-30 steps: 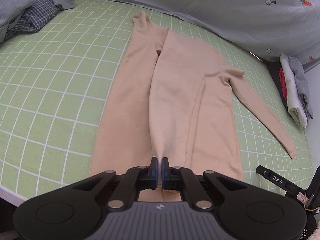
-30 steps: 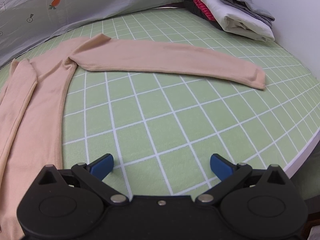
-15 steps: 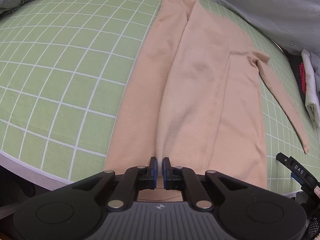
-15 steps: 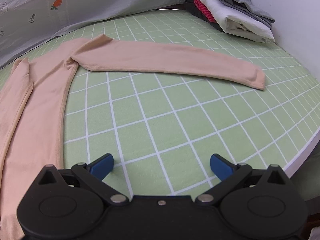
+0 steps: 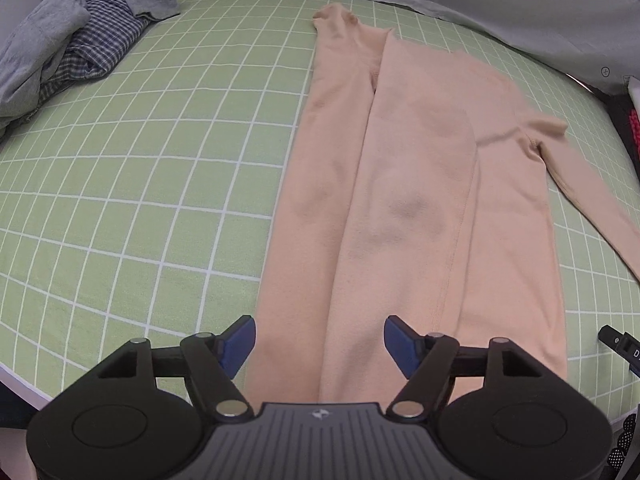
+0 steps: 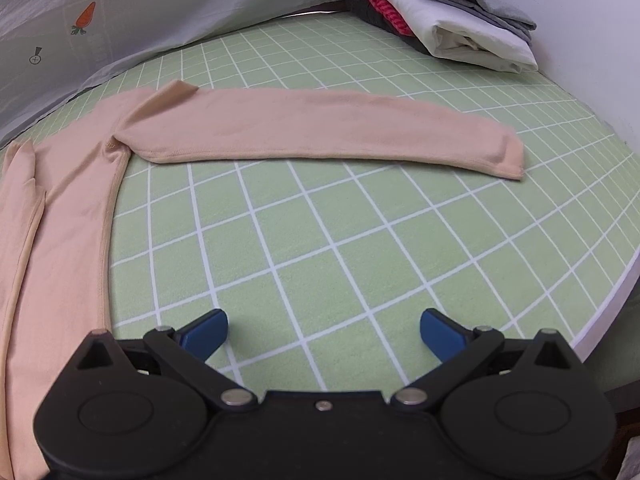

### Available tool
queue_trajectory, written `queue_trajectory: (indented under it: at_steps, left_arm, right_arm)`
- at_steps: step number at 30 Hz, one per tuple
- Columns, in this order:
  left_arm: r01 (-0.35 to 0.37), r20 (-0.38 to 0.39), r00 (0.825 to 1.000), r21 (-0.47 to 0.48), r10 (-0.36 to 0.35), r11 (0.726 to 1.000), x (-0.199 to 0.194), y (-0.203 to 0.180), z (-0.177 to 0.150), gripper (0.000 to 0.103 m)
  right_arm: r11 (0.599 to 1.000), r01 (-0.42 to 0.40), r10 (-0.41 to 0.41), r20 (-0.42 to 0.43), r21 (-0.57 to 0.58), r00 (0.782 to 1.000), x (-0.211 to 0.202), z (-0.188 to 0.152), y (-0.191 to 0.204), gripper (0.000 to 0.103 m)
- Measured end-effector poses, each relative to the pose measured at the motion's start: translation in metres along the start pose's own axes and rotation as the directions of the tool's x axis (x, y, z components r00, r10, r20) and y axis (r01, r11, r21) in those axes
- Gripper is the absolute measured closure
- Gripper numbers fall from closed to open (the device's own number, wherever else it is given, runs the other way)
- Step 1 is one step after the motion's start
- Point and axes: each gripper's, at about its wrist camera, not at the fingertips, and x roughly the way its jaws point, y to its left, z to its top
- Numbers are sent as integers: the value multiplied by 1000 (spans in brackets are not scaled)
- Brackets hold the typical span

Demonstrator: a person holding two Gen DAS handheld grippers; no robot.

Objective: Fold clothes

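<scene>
A peach long-sleeved top [image 5: 408, 200] lies flat on the green checked bed [image 5: 140, 184], its left side folded over the middle. My left gripper [image 5: 320, 340] hovers over the hem; its jaws are opening, the blue pads wide apart on either side of the cloth and not pressing it. In the right wrist view the top's body [image 6: 60, 216] lies at the left and its right sleeve [image 6: 320, 128] stretches out straight across the bed. My right gripper [image 6: 324, 330] stands open above bare sheet beside the hem, nothing between its fingers.
A heap of grey and checked clothes [image 5: 68, 52] lies at the bed's far left. Folded clothes [image 6: 444, 12] are stacked at the far right by the wall. A grey carrot-print sheet [image 6: 120, 20] runs along the back. The bed's edge [image 6: 600, 300] curves close on the right.
My left gripper was shut on the folded edge at the hem; it has let go and its jaws have spread wide. The cloth now lies flat. The right gripper has stayed put.
</scene>
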Motion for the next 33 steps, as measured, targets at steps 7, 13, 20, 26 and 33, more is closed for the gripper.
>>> queue_trajectory:
  at_steps: [7,13,20,26,33]
  left_arm:
    - [-4,12,1000,32,4,999,17,-20,38,25]
    - [-20,18,1000,25,20,999,40,-25,83,20]
    - [-72,31,997,40,71,997,66,-36,126,19]
    - [-96,12,995,5,96,995,82,-44,125,13]
    - [-86,-11,996,-78,86,993,88,-36,122,0]
  right_arm:
    - [996,35,-37,23,83,999,17,25,-13,0]
    - [959,152,-164,30,241,986,45,62,-30,0]
    - [882,234,-277,49,410,960,76,105,-56,0]
    - [899,241,-285,71,366,956,89,118,-67,0]
    - [924,208,-253,103,322,962,88,119,-66,5]
